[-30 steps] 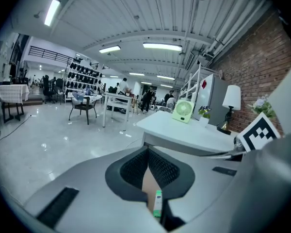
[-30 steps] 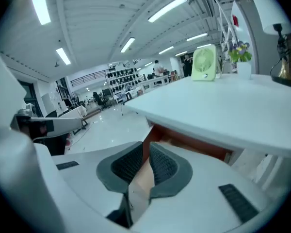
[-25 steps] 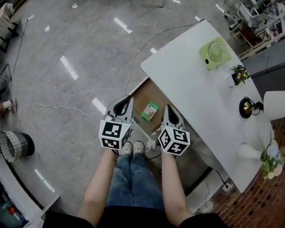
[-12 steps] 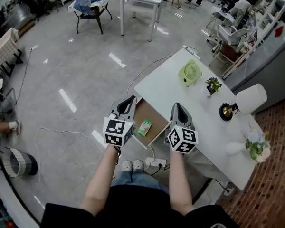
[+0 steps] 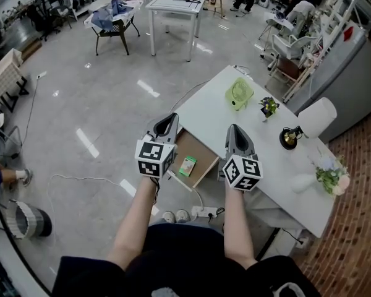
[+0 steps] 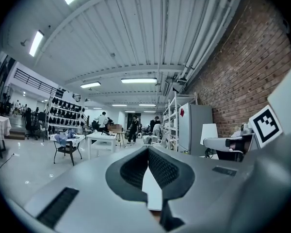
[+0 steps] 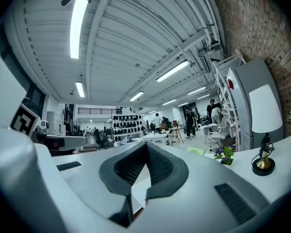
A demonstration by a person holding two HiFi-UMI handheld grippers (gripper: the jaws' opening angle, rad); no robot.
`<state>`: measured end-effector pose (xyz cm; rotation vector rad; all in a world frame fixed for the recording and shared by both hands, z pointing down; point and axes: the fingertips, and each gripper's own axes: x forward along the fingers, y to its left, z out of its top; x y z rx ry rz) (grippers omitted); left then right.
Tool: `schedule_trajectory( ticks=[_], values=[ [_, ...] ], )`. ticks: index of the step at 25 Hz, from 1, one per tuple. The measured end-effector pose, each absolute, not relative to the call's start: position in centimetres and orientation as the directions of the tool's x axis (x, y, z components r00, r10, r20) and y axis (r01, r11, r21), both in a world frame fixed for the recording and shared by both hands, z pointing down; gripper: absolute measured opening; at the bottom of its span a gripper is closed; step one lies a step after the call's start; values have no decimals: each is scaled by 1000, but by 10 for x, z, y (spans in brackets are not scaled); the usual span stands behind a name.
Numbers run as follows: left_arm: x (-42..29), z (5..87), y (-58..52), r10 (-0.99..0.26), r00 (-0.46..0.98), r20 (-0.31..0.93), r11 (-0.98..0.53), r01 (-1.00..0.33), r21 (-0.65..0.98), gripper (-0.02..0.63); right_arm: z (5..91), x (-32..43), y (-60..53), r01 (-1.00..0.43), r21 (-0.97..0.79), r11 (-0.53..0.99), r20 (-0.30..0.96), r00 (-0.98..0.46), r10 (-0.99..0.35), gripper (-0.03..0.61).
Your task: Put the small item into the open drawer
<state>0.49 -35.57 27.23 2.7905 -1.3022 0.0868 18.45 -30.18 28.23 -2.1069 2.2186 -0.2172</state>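
A small green item (image 5: 187, 165) lies inside the open wooden drawer (image 5: 200, 149), which sticks out from the near edge of the white table (image 5: 214, 119). My left gripper (image 5: 170, 117) hovers over the drawer's left side, shut and empty. My right gripper (image 5: 233, 129) hovers over the table edge to the right of the drawer, also shut with nothing in it. In the left gripper view the left gripper (image 6: 148, 150) points level out into the room. The right gripper (image 7: 145, 145) in its own view does the same. Neither gripper view shows the drawer or the item.
On the table stand a green fan (image 5: 238, 93), a small potted plant (image 5: 268, 106), a white-shaded lamp (image 5: 315, 117), a black and gold object (image 5: 289, 138) and flowers (image 5: 328, 174). A power strip (image 5: 204, 213) and cable lie on the floor below. A bin (image 5: 28, 221) stands at far left.
The head view has tilted up and shows much more of the room. Both grippers stay shut on either side of the drawer, and the green item still lies in it.
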Motion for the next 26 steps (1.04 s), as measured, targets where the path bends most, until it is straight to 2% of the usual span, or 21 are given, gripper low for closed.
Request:
schedule_trajectory(
  ticks=[26],
  values=[
    [13, 283, -343, -761, 641, 98, -640, -767, 41, 22, 282, 186, -297, -986, -137, 94, 42, -101, -994, -2]
  ],
)
